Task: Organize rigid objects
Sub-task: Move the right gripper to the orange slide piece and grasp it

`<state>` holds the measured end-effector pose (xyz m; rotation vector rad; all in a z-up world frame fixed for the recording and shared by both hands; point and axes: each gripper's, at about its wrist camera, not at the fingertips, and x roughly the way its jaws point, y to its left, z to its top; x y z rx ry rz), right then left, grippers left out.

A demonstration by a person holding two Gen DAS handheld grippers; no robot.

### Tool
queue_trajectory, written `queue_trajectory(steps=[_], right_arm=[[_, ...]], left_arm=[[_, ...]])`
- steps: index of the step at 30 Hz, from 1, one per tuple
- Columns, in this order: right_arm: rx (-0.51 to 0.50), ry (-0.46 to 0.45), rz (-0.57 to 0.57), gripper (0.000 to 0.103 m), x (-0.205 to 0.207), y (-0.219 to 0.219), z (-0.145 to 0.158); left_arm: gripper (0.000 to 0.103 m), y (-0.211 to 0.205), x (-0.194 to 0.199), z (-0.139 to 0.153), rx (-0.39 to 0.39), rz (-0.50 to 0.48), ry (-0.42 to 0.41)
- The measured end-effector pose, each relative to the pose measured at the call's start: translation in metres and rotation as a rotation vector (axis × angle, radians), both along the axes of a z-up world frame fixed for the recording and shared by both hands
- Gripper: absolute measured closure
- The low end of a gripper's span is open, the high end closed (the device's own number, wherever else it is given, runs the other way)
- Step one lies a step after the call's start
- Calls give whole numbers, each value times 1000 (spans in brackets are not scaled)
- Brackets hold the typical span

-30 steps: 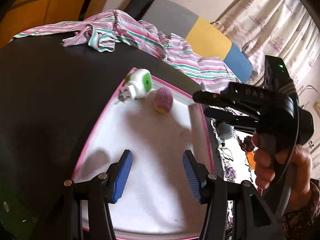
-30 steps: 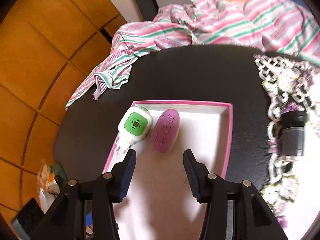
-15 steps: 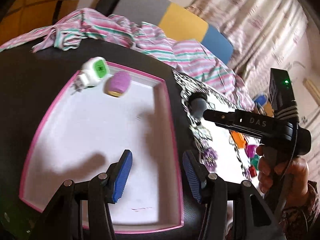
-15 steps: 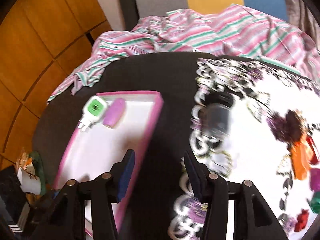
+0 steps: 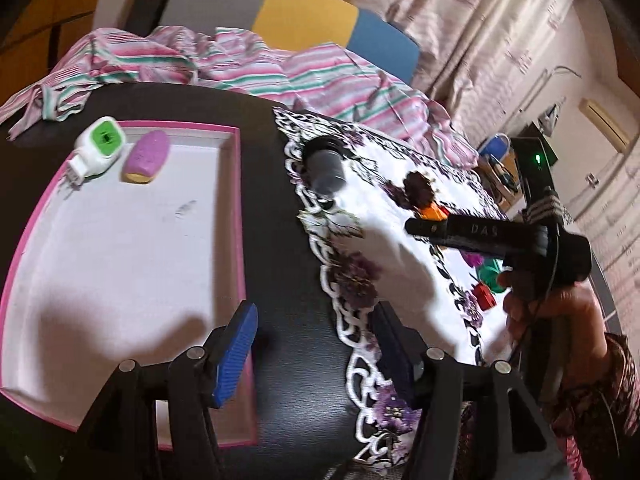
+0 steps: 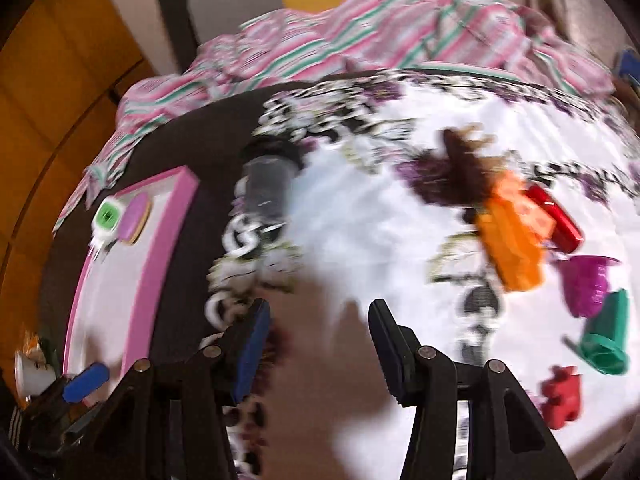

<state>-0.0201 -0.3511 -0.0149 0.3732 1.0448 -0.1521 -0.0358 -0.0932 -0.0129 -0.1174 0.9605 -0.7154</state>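
A pink-rimmed white tray [image 5: 236, 200] lies on the dark table; it also shows in the right wrist view [image 6: 160, 240]. A green-and-white plug [image 5: 98, 148] and a purple oval piece [image 5: 146, 156] lie in its far corner. A grey cylinder [image 5: 328, 164] lies on the patterned white cloth [image 5: 384, 240]. On the cloth's right lie an orange block [image 6: 512, 244], a red piece [image 6: 556, 220], a magenta cup [image 6: 588, 284], a green cup [image 6: 608, 336] and a red block [image 6: 564, 396]. My left gripper [image 5: 316, 348] is open and empty over the tray's right rim. My right gripper [image 6: 320, 352] is open and empty over the cloth's near edge.
A striped pink-and-green garment [image 5: 248, 68] is heaped at the table's far edge against a chair back [image 5: 304, 20]. A blue cup [image 5: 496, 148] stands beyond the cloth. Orange wooden panels [image 6: 60, 80] stand at the left.
Both grippers have swung right, away from the tray's middle toward the patterned cloth. The right wrist view is blurred by motion. The small coloured items on the cloth have come into view.
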Motion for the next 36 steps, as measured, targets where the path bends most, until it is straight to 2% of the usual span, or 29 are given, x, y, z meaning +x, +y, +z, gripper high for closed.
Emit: queue_trajectory(steps=[4, 8, 12, 14, 19, 22, 27, 36], right_arm=[[-32, -18, -93, 49, -8, -37, 8], [-72, -25, -206, 38, -11, -78, 13], [-89, 8, -304, 38, -11, -117, 4], [-72, 14, -322, 38, -12, -128, -1], [-65, 23, -293, 38, -6, -124, -13], [-64, 41, -255, 44, 2, -120, -18], [-53, 83, -189, 64, 9, -111, -30], [-25, 105, -190, 76, 7, -113, -36]], left_arm=[[42, -12, -4, 0, 15, -24, -1], [42, -19, -8, 1, 21, -43, 1], [42, -23, -11, -1, 26, -53, 6], [42, -23, -11, -3, 24, -53, 21], [42, -28, -10, -7, 37, -58, 35], [42, -31, -10, -7, 41, -62, 35], [42, -40, -6, -5, 46, -67, 29], [42, -64, 7, -1, 48, -79, 24]])
